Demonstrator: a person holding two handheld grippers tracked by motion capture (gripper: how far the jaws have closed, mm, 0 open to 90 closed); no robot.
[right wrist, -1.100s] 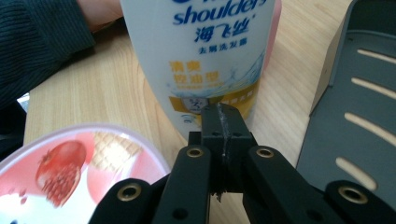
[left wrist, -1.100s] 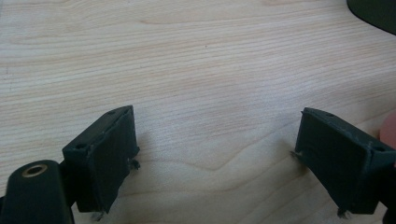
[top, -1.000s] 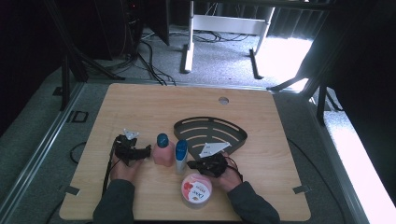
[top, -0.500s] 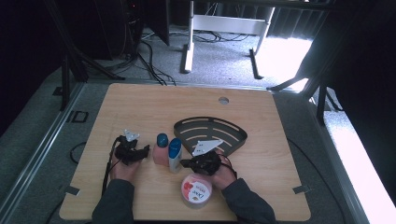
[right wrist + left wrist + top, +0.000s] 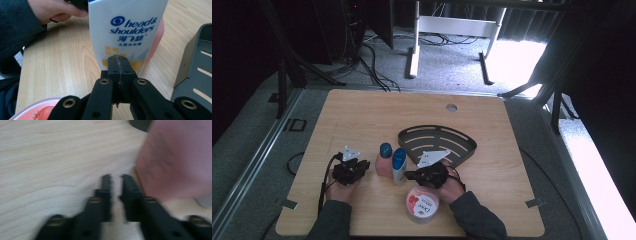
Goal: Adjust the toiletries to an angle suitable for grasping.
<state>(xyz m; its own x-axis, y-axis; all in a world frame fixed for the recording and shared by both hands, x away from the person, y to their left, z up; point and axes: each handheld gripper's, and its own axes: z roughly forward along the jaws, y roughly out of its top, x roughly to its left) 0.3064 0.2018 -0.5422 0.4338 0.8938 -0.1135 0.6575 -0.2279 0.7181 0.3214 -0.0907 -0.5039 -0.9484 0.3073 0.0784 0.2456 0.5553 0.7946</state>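
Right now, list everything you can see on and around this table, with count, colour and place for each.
Wooden table: one, light wood, centre, with a round hole near the far edge.
White Head & Shoulders shampoo bottle: one, white with a blue cap, upright at the near middle.
Pink bottle: one, pink with a blue cap, upright, just left of the white one.
Dark slotted corner rack: one, dark grey, right of the bottles.
Round tub with a fruit picture on its lid: one, pink and white, near edge.
Cables: several, black, on the floor beyond the table.
White frame legs: one set, far floor.
Left gripper: one, black, jaws just closed on nothing, beside the pink bottle.
Right gripper: one, black, shut, facing the white bottle.
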